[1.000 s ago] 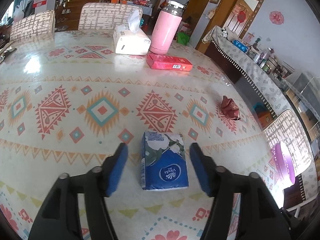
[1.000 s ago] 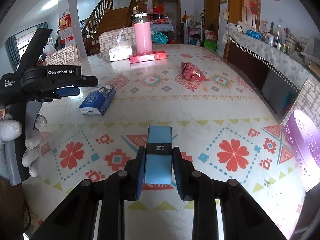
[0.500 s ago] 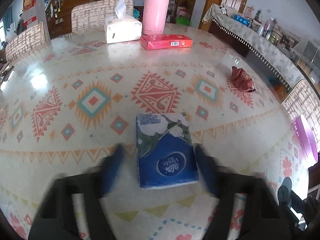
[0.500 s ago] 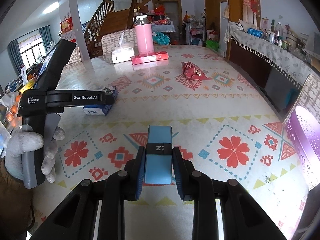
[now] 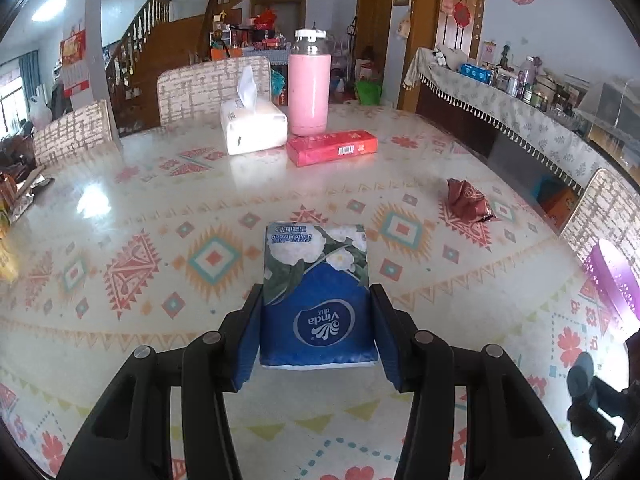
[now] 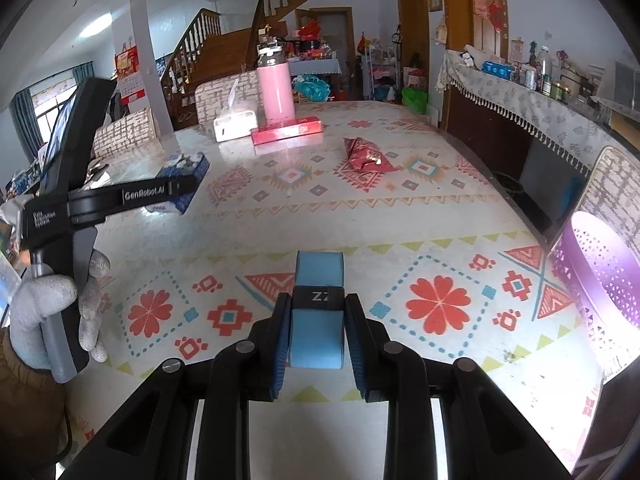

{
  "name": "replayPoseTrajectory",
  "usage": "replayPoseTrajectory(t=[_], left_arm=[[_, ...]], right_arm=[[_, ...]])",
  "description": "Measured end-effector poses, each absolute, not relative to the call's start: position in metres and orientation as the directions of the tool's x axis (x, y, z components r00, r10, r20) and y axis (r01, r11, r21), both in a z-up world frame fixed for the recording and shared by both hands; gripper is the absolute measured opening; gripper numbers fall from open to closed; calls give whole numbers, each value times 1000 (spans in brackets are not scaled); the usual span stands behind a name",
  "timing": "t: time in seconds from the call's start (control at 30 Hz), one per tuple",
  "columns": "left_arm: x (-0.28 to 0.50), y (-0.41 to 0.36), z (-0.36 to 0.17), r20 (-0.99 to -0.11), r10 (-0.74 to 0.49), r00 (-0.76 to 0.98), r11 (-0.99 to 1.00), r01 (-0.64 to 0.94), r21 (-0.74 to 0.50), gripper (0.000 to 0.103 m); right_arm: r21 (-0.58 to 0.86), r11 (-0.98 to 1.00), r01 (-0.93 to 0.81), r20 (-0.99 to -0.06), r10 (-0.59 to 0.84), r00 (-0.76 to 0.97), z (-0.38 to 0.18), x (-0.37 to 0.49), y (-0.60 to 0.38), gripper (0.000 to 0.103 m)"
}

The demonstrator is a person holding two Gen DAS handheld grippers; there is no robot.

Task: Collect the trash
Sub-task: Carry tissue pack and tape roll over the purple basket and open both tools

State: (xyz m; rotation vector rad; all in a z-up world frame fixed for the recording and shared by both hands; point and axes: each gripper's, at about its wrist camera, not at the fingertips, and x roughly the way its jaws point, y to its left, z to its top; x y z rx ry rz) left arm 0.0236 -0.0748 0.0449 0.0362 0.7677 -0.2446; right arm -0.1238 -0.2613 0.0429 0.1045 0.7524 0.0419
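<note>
1. My tabletop (image 5: 120, 184) with its patterned cloth fills both views; only my right wrist view shows the purple perforated bin (image 6: 600, 288) well, at the right edge, and a gloved hand (image 6: 48, 312) gripping the left tool's handle
2. My left wrist view alone shows the blue Vinda tissue pack (image 5: 318, 300) face on, with the left gripper (image 5: 316, 336) clamped on its sides; a second ago the pack lay flat between jaws standing wide, and they have just been closing onto it
3. My right gripper (image 6: 317, 336) has its jaws closed narrow on a light blue block with a black band (image 6: 318, 308), same as a second ago
4. The crumpled red wrapper (image 6: 366, 156) lies alone mid-tabletop, well apart from both grippers
5. At the far end stand a pink bottle (image 5: 309, 92), a white tissue box (image 5: 254, 128) and a red carton (image 5: 332, 152)
</note>
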Motion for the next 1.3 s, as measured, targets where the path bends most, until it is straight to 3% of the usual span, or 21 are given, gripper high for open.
replayPoseTrajectory(t=[0.33, 0.53, 1.3], left_arm=[[27, -69, 39, -703, -217, 677, 973, 210, -98, 50], [17, -86, 46, -695, -203, 689, 969, 245, -40, 50], [-69, -235, 69, -708, -301, 640, 858, 505, 92, 50]], right_arm=[[134, 990, 45, -668, 57, 742, 46, -137, -289, 29], [146, 986, 85, -650, 31, 759, 53, -148, -321, 29], [234, 946, 223, -619, -32, 784, 54, -180, -431, 29]])
